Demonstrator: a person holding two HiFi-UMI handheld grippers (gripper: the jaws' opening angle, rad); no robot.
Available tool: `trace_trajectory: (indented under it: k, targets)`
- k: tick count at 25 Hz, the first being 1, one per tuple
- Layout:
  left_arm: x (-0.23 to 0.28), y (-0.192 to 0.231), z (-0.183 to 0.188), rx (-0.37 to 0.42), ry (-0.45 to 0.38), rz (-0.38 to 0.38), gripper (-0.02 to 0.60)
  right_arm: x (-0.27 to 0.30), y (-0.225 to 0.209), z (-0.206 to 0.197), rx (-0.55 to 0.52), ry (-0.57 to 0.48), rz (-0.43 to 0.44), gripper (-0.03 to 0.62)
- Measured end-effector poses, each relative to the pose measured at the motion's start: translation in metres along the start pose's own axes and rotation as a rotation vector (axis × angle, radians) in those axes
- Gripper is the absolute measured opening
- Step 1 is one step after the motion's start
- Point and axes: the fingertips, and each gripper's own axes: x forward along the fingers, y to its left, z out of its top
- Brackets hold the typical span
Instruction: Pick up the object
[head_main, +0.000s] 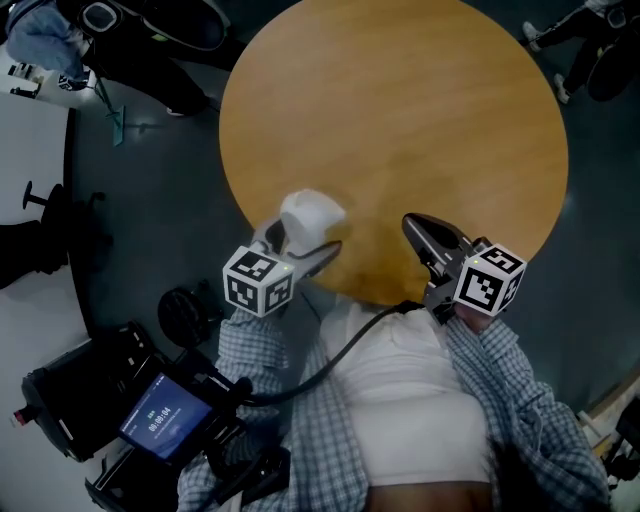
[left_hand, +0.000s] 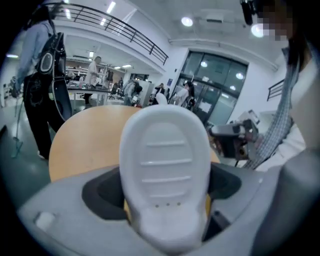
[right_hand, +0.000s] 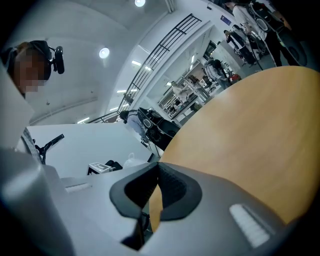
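A white oval object (head_main: 310, 216) with ridged lines across its face is clamped in my left gripper (head_main: 305, 240), just above the near edge of the round wooden table (head_main: 400, 120). From the left gripper view the object (left_hand: 165, 160) stands upright and fills the space between the dark pads of that gripper (left_hand: 162, 192). My right gripper (head_main: 418, 230) hovers over the table's near edge a little to the right, shut with nothing in it. Its dark pads meet at the tips in the right gripper view (right_hand: 156, 176), with the table (right_hand: 250, 140) beyond.
The tabletop bears nothing else. A black equipment case with a lit screen (head_main: 160, 420) lies on the floor at lower left, cabled to the person. People's legs (head_main: 570, 40) stand at the far right, a person with a backpack (left_hand: 40, 75) at the far left.
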Motion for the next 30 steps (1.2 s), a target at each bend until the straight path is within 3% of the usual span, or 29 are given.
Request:
trace_trajectory:
  k: [3,5,15,30]
  targets:
    - [-0.008,-0.013,0.020,-0.049,-0.129,-0.091,0.462,0.007,-0.001,0.005,-0.015,0.000,0.010,0.003]
    - [-0.011,-0.018,0.025,-0.061,-0.169,-0.121,0.462,0.012,-0.002,0.008,-0.028,0.001,0.016,0.003]
    - [-0.016,-0.021,0.022,-0.057,-0.209,-0.144,0.462,0.028,-0.002,0.013,-0.073,0.017,0.040,0.003]
    - [-0.016,-0.017,0.013,-0.074,-0.191,-0.140,0.462,0.031,0.002,0.006,-0.077,0.057,0.060,0.003]
